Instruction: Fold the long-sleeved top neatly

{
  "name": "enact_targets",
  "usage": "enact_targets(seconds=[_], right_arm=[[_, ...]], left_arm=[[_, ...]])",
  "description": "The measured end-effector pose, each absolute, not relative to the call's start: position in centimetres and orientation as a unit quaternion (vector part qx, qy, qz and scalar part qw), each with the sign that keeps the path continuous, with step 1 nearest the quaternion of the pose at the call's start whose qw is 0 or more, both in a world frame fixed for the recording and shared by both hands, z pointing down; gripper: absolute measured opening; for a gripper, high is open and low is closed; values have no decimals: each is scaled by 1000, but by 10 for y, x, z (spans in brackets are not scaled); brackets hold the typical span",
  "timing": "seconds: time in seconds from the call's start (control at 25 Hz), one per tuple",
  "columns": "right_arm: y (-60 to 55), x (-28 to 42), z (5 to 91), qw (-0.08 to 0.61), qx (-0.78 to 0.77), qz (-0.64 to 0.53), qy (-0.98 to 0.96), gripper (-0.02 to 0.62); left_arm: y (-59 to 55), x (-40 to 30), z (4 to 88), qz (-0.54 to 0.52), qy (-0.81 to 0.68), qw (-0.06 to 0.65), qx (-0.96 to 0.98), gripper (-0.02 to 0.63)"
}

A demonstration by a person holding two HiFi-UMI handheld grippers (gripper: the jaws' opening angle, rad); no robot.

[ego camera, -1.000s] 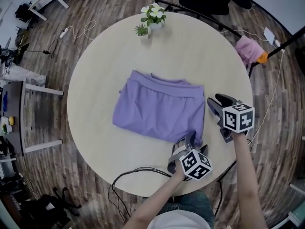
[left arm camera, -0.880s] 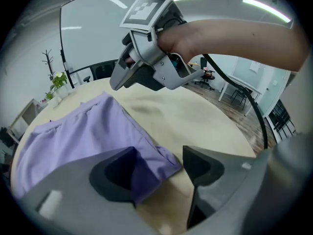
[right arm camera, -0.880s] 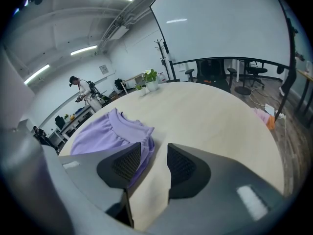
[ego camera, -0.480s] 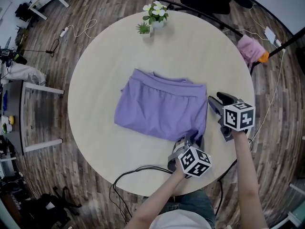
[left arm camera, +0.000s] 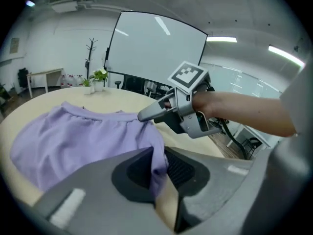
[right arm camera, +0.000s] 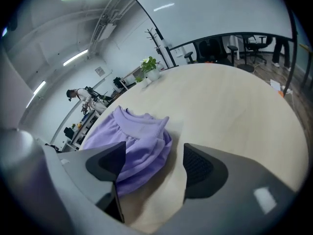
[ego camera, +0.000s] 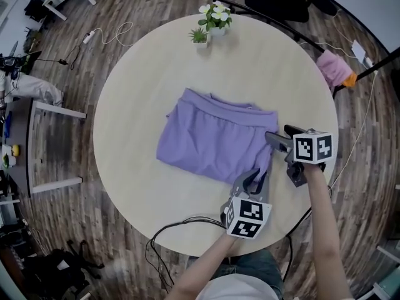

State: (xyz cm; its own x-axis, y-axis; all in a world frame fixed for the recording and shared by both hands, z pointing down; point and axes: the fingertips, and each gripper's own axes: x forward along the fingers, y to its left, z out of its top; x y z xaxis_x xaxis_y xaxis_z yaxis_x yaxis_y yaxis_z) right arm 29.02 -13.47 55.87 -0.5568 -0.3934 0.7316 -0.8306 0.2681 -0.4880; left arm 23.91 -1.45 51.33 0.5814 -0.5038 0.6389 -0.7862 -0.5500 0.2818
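Top: purple long-sleeved top [ego camera: 212, 139] lies folded mid round table [ego camera: 137, 74]
L tongs: left gripper [ego camera: 253, 179] clamped on top's near-right corner; prob. lifting it for next fold
R tongs: right gripper [ego camera: 278, 134] jaws just spread wide, astride top's right edge; not pinching
Around: potted plants [ego camera: 212, 20] at far edge; cable [ego camera: 187, 220] near edge; nothing blocks

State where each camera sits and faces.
Head view: on the head, looking down at the table; left gripper, right gripper, both arms show.
Left gripper view: on that gripper, facing the plant; jaws pinch the top.
Right gripper view: on that gripper, facing the top; jaws just opening, top's edge between them, loose.
Shared: all show the top.
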Motion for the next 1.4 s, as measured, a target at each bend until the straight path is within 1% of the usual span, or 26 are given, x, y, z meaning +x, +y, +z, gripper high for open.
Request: enact_targets(seconds=[0.2, 0.36, 0.44, 0.56, 0.72, 0.76, 0.84, 1.08, 1.24, 1.4], right_arm=[[-129, 278, 569, 226, 385, 510, -735, 392], [-134, 273, 571, 203, 379, 546, -719, 349], [-134, 268, 570, 191, 369, 561, -716, 277], [-135, 262, 570, 178, 368, 570, -712, 231], [-136, 257, 560, 158, 377, 567, -715, 138], [-137, 256, 555, 153, 381, 563, -718, 129], [-138, 257, 543, 153, 393, 544, -726, 126], [-144, 241, 509, 190, 423, 480, -745, 115], [-155, 218, 488, 185, 430, 474, -746, 114], [-168, 191, 472, 176, 437, 470, -747, 114]], left_arm=[[-17, 225, 501, 198, -406, 310, 837, 60], [-18, 222, 497, 188, -403, 314, 839, 60], [-17, 221, 496, 187, -400, 314, 840, 60], [-16, 221, 494, 186, -394, 316, 843, 60], [-15, 215, 489, 183, -387, 322, 844, 62], [-15, 213, 487, 181, -386, 323, 845, 62], [-15, 209, 480, 176, -384, 321, 847, 62], [-20, 189, 454, 170, -385, 291, 859, 63], [-29, 165, 437, 163, -391, 273, 864, 63], [-42, 136, 422, 146, -395, 273, 865, 65]])
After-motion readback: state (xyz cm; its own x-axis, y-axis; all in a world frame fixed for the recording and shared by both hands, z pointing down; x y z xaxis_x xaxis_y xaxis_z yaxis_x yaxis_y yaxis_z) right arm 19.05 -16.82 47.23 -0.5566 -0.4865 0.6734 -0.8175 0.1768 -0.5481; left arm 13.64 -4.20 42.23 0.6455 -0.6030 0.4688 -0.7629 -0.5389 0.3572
